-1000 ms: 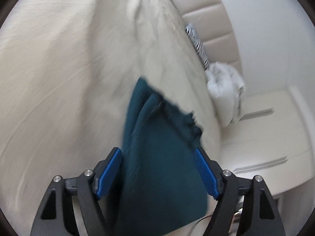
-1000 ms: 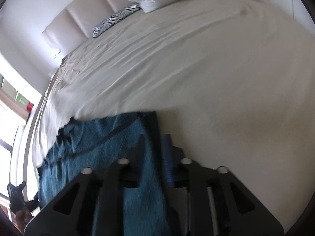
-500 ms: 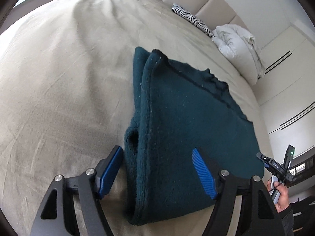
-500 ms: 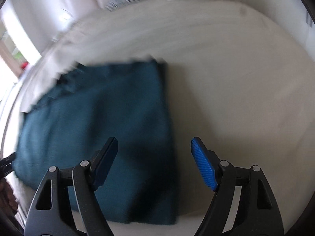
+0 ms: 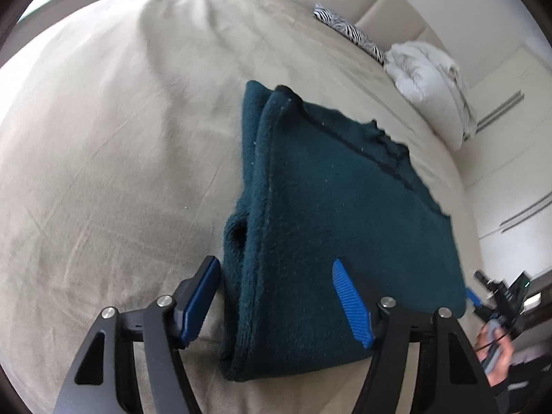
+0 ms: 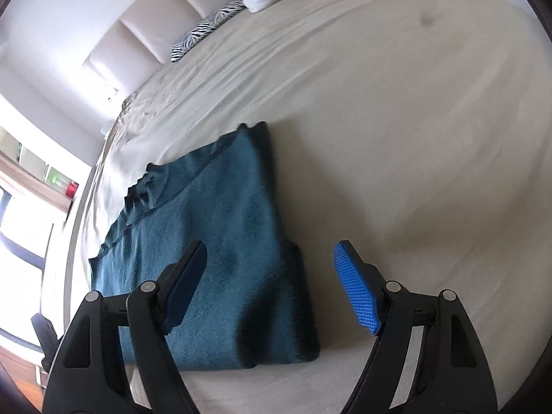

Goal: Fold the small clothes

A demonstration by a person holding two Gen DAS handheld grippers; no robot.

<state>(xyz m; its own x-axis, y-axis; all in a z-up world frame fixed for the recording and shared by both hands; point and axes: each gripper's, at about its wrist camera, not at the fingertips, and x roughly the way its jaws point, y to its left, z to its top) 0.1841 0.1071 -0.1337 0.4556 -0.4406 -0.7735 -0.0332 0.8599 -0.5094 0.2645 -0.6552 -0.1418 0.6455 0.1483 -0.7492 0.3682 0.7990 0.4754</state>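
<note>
A dark teal fleece garment (image 5: 338, 227) lies folded in layers on the beige bed (image 5: 103, 145), squared into a compact rectangle. The left gripper (image 5: 279, 296) hovers with jaws spread, the garment's near left edge lying between them. The right gripper (image 6: 272, 286) also has jaws spread, straddling the garment's near right corner and holding nothing. The fold appears largely complete; at most 1 further fold or tidying remains.

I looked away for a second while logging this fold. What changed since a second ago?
The right gripper let go of the teal garment and now stands open above it. The garment went from hanging to lying folded on the bed. The left gripper stayed open; pillows unmoved.
</note>
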